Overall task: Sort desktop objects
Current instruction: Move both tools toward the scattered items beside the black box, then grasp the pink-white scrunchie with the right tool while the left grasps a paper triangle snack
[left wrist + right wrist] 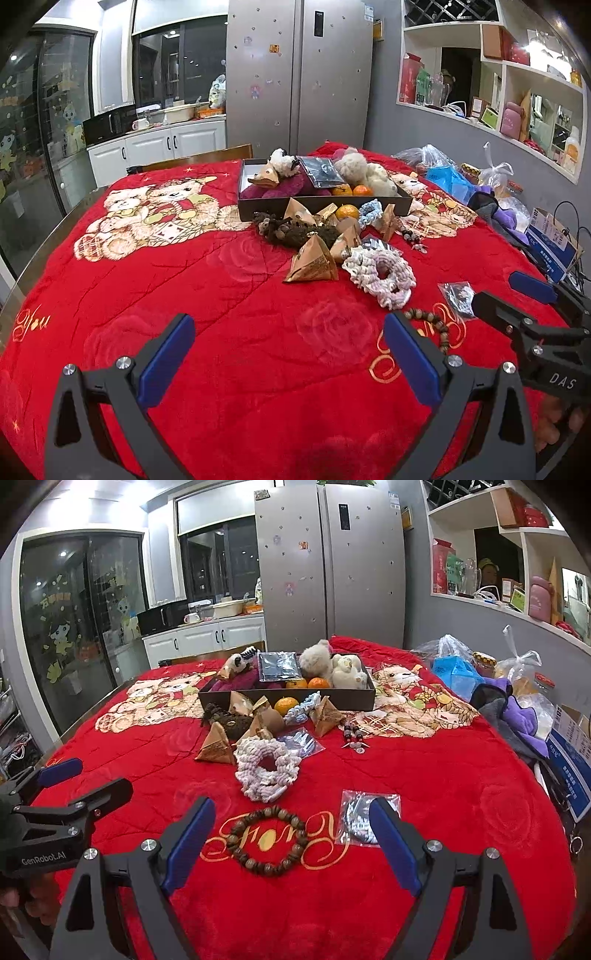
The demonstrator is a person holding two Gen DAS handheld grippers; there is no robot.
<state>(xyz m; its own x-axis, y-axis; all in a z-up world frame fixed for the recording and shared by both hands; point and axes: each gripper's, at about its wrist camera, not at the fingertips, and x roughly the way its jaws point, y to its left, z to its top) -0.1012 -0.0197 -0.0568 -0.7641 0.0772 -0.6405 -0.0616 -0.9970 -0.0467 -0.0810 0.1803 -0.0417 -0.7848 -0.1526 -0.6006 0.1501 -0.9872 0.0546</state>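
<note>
Landmark: dark tray (288,698), standing on the red blanket (424,775) toward its far side.
Tray contents: plush toys (332,664), two oranges (306,682) against the near wall, a flat packet (279,666).
Loose pile: just in front of the tray's near wall lie one orange (286,705), brown pyramid packets (216,747), a dark brown scrunchie (229,718) and a light blue scrunchie (304,707).
White scrunchie: (267,771) nearer the cameras than that pile, touching a pyramid packet on its left.
Bead bracelet: (266,841) well in front of the tray, lying flat on the gold lettering, nearest the right claw.
Clear bag: (360,814) beside the bracelet, to its right, partly behind one finger.
Right gripper: (291,843) released, jaws spread wide, nothing held; the bracelet lies between its fingers in the right wrist view.
Left gripper: (288,360) released, jaws wide apart, empty, above bare blanket well in front of the tray.
</note>
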